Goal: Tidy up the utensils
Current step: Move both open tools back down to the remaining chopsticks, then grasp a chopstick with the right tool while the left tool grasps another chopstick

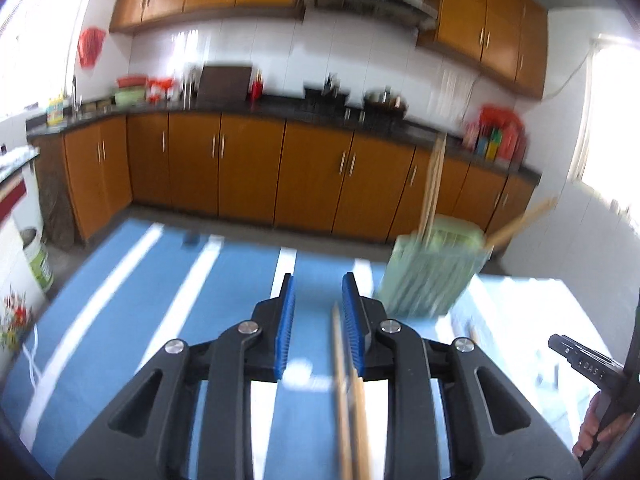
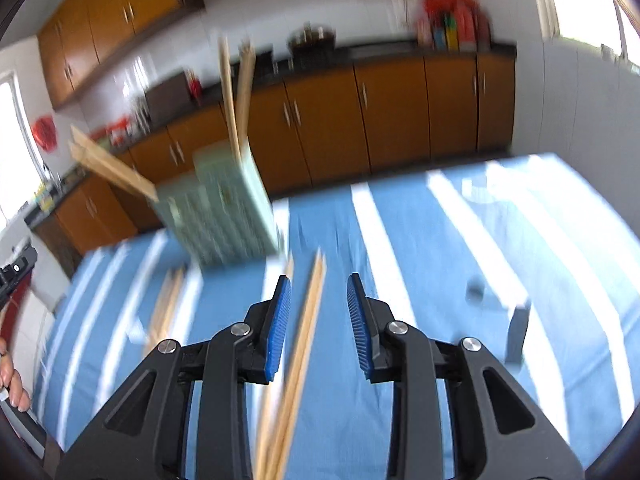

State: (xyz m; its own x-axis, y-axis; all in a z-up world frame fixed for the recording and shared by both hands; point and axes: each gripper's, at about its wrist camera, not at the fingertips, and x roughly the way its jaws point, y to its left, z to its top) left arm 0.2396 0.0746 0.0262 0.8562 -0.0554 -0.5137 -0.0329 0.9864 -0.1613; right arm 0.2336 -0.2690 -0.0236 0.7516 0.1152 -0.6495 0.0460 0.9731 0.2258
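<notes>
Green holder [image 1: 432, 272] | wooden chopsticks [image 1: 434, 184] inside | both grippers open

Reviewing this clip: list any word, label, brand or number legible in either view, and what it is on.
No text reads with certainty.
Other claw's body: pale embossed letters, too blurred to read.
Packages on the counter: colours only, print unreadable.
Green utensil holder: no lettering visible.

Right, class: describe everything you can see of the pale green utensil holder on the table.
The utensil holder is a pale green, boxy container, apparently plastic, with slatted or ribbed sides. It stands on the blue-and-white striped tablecloth, looking tilted in the blurred right view. Wooden chopsticks stick up from its open top; others lean out sideways. More chopsticks lie loose on the cloth nearby. Neither tool touches it.
</notes>
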